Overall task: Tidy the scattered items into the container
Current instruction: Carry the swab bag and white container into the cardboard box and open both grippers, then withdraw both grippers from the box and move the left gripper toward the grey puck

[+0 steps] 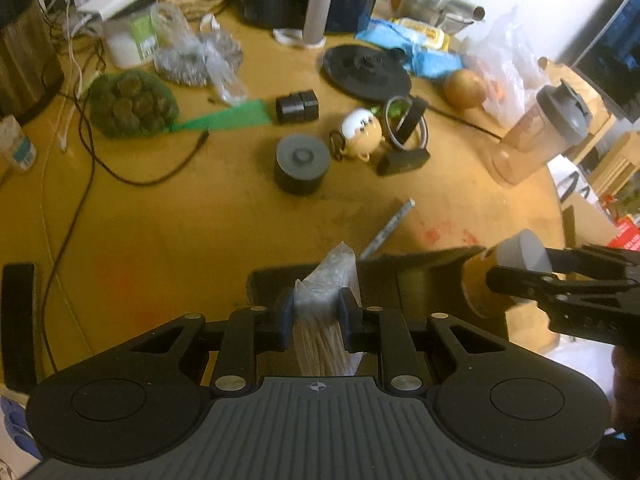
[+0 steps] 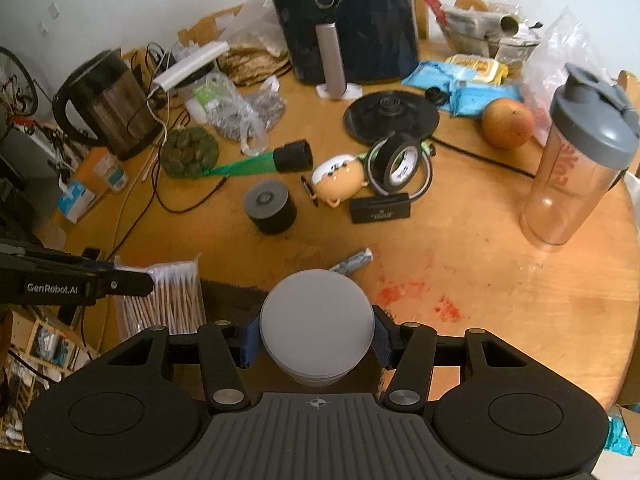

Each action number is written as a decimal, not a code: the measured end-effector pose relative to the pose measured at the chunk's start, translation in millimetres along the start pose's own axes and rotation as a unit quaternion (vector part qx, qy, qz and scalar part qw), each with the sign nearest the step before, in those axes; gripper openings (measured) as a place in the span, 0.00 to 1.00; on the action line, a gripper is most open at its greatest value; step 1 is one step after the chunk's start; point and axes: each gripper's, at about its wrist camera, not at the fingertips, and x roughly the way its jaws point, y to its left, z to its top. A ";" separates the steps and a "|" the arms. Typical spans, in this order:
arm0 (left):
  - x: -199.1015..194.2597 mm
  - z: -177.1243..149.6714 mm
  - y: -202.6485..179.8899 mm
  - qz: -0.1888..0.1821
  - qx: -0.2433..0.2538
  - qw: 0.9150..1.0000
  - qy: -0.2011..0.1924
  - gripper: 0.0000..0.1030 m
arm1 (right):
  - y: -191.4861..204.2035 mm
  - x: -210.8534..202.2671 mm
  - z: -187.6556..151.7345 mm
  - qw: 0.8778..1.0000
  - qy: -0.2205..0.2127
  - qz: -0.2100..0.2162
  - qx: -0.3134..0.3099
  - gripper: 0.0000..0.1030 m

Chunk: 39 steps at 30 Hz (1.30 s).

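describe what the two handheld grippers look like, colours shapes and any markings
Both are matte black: the left gripper and right gripper have blue finger pads, silver pivot screws, round discs either side, and a ribbed grey centre plate with a crosshair. White GenRobot.AI lettering marks the left one's side.

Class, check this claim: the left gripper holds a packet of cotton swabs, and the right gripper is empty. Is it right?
Not quite. The left gripper does hold the packet of cotton swabs, but the right gripper grips a white-lidded jar, as the right wrist view shows.
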 end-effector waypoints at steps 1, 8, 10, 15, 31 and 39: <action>2.2 -1.1 1.0 -0.004 -0.003 1.000 0.005 0.22 | 0.3 2.8 -0.4 1.000 0.006 0.001 -0.001 0.55; 15.8 -3.0 7.0 0.006 -0.010 0.999 0.038 0.22 | 3.1 20.8 -3.2 0.999 0.037 0.007 -0.014 0.55; 19.0 -3.4 9.1 0.011 -0.008 0.999 0.043 0.22 | 4.6 25.5 -4.0 0.999 0.044 0.007 -0.018 0.55; 23.3 -5.6 13.9 0.015 -0.013 0.998 0.057 0.22 | 7.7 32.7 -5.4 0.998 0.061 0.006 -0.029 0.55; 13.6 -12.2 14.9 0.024 -0.041 0.998 0.042 0.67 | 8.0 16.6 -4.9 0.998 0.036 -0.013 -0.047 1.00; 5.2 -12.0 12.8 0.023 -0.044 0.999 0.015 0.71 | 10.2 12.6 -6.7 0.998 0.033 -0.014 -0.055 1.00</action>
